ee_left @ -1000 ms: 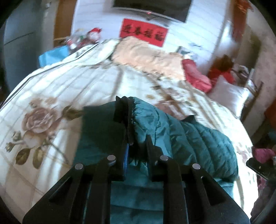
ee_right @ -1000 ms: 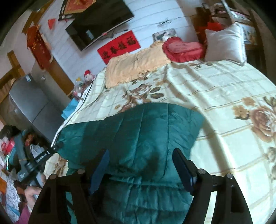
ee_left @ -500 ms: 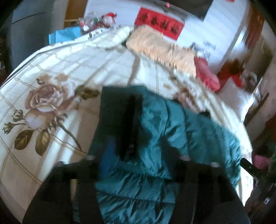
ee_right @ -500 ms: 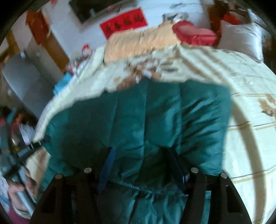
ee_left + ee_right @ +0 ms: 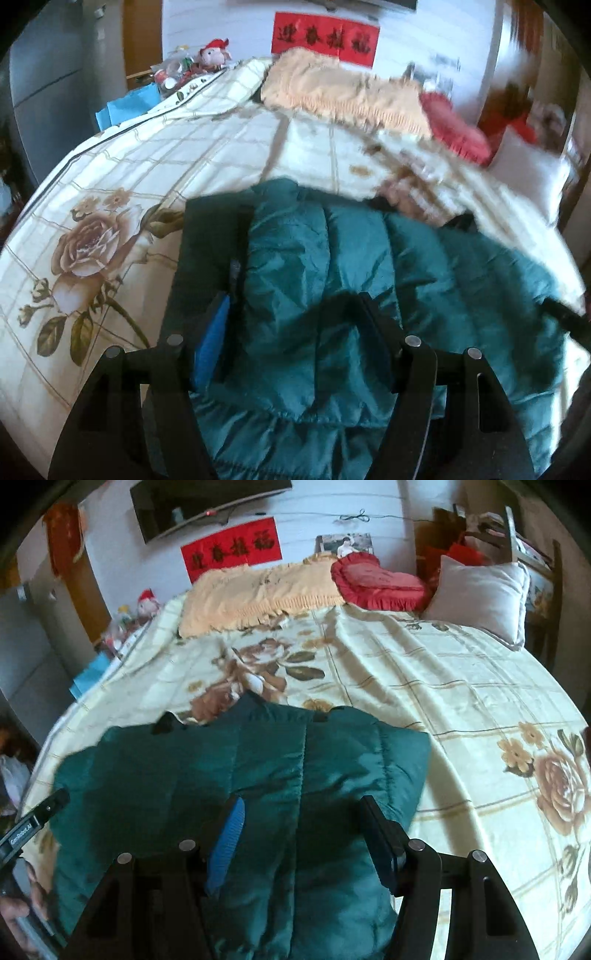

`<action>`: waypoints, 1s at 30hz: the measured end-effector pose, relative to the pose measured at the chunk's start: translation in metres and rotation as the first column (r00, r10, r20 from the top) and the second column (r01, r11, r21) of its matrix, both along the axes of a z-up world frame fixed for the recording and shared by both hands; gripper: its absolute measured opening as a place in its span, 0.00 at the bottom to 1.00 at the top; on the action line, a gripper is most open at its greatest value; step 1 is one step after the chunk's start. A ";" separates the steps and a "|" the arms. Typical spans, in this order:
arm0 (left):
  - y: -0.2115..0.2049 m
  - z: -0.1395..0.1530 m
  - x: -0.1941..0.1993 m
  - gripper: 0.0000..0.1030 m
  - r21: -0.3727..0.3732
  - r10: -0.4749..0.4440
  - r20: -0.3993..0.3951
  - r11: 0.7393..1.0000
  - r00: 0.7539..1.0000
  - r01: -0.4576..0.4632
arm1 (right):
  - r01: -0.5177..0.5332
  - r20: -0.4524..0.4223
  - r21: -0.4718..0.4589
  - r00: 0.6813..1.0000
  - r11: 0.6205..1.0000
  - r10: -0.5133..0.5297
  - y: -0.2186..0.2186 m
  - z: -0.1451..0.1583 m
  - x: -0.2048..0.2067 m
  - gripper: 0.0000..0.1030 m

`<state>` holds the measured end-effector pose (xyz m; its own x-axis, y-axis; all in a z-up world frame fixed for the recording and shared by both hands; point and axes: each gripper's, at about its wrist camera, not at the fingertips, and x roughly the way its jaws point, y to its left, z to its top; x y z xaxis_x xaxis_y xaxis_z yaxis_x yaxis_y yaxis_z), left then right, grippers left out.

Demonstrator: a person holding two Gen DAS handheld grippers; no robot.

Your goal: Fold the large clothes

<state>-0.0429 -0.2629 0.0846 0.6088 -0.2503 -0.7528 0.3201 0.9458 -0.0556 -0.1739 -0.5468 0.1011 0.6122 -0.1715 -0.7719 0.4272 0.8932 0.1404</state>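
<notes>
Right wrist view: teal jacket (image 5: 280,775) crosswise on bedspread (image 5: 461,686), both grippers' jaws spread.

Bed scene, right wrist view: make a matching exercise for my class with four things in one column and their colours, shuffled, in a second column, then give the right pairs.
Things:
1. jacket
2. heart cushion
3. pillow
4. fringed blanket

Colours:
A. peach
B. red
C. dark teal
D. white

Pairs: 1-C, 2-B, 3-D, 4-A
</notes>
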 end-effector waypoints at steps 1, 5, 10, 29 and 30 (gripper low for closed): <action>-0.002 -0.004 0.000 0.66 0.012 -0.004 0.002 1.000 1.000 0.004 | 0.008 -0.014 -0.020 1.000 1.000 -0.008 -0.001 -0.006 0.004 0.60; -0.011 -0.015 -0.004 0.66 0.035 -0.032 0.034 0.999 0.999 0.031 | 0.042 -0.087 -0.058 0.995 0.997 -0.047 -0.014 -0.029 0.015 0.60; -0.019 -0.020 -0.003 0.66 0.064 -0.044 0.030 0.997 0.999 0.042 | 0.072 -0.095 -0.053 0.993 0.996 -0.077 -0.024 -0.038 0.015 0.60; -0.017 -0.023 -0.003 0.67 0.034 -0.051 0.008 0.998 0.999 0.051 | -0.169 -0.105 -0.131 0.982 0.977 0.156 0.086 -0.021 0.000 0.60; -0.017 -0.024 -0.003 0.68 0.033 -0.052 0.006 0.998 0.999 0.052 | -0.171 -0.113 -0.134 0.981 0.976 0.156 0.086 -0.027 -0.002 0.60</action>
